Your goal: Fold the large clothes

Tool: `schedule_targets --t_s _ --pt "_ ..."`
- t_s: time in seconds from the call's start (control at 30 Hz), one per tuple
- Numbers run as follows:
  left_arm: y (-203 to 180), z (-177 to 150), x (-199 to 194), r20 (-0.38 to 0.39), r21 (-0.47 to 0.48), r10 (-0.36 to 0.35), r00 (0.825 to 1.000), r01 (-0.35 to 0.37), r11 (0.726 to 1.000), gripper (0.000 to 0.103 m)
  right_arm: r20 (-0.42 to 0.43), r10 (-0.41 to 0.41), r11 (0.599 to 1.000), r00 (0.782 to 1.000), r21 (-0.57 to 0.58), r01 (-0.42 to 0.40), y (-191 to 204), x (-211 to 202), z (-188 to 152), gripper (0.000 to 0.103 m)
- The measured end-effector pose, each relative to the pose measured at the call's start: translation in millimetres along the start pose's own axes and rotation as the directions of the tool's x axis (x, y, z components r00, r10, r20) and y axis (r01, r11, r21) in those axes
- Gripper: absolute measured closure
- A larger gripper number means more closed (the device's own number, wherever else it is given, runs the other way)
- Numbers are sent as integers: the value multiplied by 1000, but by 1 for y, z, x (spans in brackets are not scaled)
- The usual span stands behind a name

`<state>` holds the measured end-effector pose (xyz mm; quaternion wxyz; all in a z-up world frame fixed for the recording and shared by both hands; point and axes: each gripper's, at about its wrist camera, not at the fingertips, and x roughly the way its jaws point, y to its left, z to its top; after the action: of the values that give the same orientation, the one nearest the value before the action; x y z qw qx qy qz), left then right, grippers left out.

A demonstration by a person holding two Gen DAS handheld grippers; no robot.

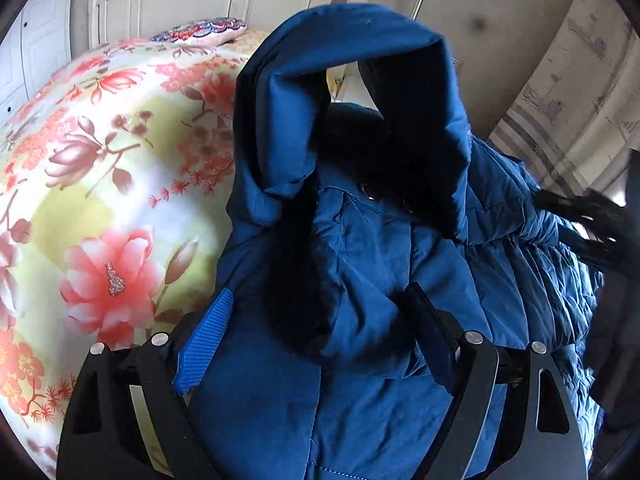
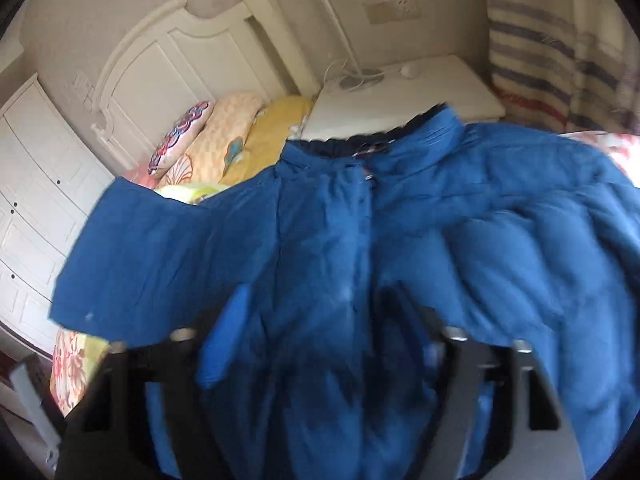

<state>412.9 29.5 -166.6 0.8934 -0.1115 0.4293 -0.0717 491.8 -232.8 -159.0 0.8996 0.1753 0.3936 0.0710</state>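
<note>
A big blue padded jacket (image 1: 360, 248) lies on the flowered bedspread (image 1: 100, 184), its hood standing up in the left wrist view. My left gripper (image 1: 316, 332) hangs low over the jacket's front, jaws wide and open, with puffy fabric bulging up between the blue pad (image 1: 208, 340) and the black finger (image 1: 424, 320). The right wrist view is blurred. It shows the jacket (image 2: 500, 248) spread across the bed, collar at the far side. My right gripper (image 2: 316, 332) sits on the snap-buttoned front strip, with creased fabric bunched between its fingers and touching both.
Pillows (image 2: 224, 140) lean against the white headboard (image 2: 160, 60). A white nightstand (image 2: 400, 96) with a lamp cord stands beyond the collar. A striped curtain (image 2: 552, 52) hangs at right and white cabinet doors (image 2: 36, 184) at left. A dark, blurred shape (image 1: 592, 220) shows at the right edge.
</note>
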Motion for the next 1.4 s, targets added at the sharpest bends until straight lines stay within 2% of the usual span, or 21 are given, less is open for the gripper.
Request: schedule_targets --t_s 0.1,0.17,0.23,0.33,0.47,0.53,0.6,0.63,0.7,0.73,0.77,0.83,0.93,0.97,1.0,1.1,1.17,1.23,1.3,1.33,1.4 --pt "15 0 -5 4 -20 -27 1000 27 999 20 55 -12 999 998 -46 15 9 4 -6 79" --pt "18 1 -8 5 -20 -29 1000 29 999 20 118 1 995 993 -103 11 22 -17 -11 84" --pt "21 1 -8 3 -21 -31 1000 31 999 19 186 -1 986 983 -165 32 34 -49 -16 85" --pt "24 5 -14 3 -21 -34 999 34 999 18 306 -24 966 952 -237 100 34 -113 -23 85" --pt "26 7 -13 1 -20 -37 999 37 999 16 367 -96 968 925 -182 172 -18 -182 -30 85" --pt "25 8 -13 -2 -14 -38 999 38 999 15 347 -124 974 930 -139 182 -55 -200 -38 85" --pt "23 8 -12 -7 -3 -32 999 32 999 14 259 -110 988 959 -78 135 -91 -187 -47 84" --pt "23 8 -11 -10 3 -25 1000 25 1000 14 214 -124 988 969 -65 141 -103 -175 -52 84" --pt "21 9 -12 -12 7 -18 1000 18 1000 14 139 -153 987 979 -28 158 -123 -143 -63 81" --pt "22 9 -12 -14 8 -15 1000 15 1000 14 115 -139 990 984 10 139 -132 -130 -71 79" --pt "21 10 -12 -14 9 -14 1000 14 1000 14 110 -123 992 986 36 119 -136 -123 -76 73" --pt "22 10 -13 -11 10 -16 1000 16 1000 14 112 -121 991 986 78 113 -137 -121 -82 72" --pt "18 11 -24 -10 31 8 1000 -7 1000 16 70 -160 984 985 84 154 -131 -137 -84 63" --pt "17 13 -37 5 32 30 1000 -30 999 16 66 -179 982 982 78 174 -126 -143 -84 60" --pt "17 19 -62 76 27 39 996 -42 999 16 79 -200 978 977 67 195 -124 -156 -86 60" --pt "1 50 -114 246 42 14 969 -25 999 16 213 -236 970 948 0 242 -109 -192 -76 55" --pt "-25 75 -120 273 104 -47 961 19 994 14 278 -232 965 932 -52 256 -95 -196 -58 55" --pt "-52 97 -94 207 168 -97 974 62 984 11 293 -213 964 932 -91 249 -82 -180 -37 55" --pt "-68 108 -58 135 181 -57 989 32 983 11 268 -227 956 936 -122 266 -74 -154 -23 55" --pt "-76 110 -28 85 190 -20 996 3 982 11 226 -238 952 945 -138 273 -72 -135 -20 55" --pt "-77 104 12 11 203 34 999 -36 979 11 138 -286 938 948 -162 306 -76 -102 -23 55"
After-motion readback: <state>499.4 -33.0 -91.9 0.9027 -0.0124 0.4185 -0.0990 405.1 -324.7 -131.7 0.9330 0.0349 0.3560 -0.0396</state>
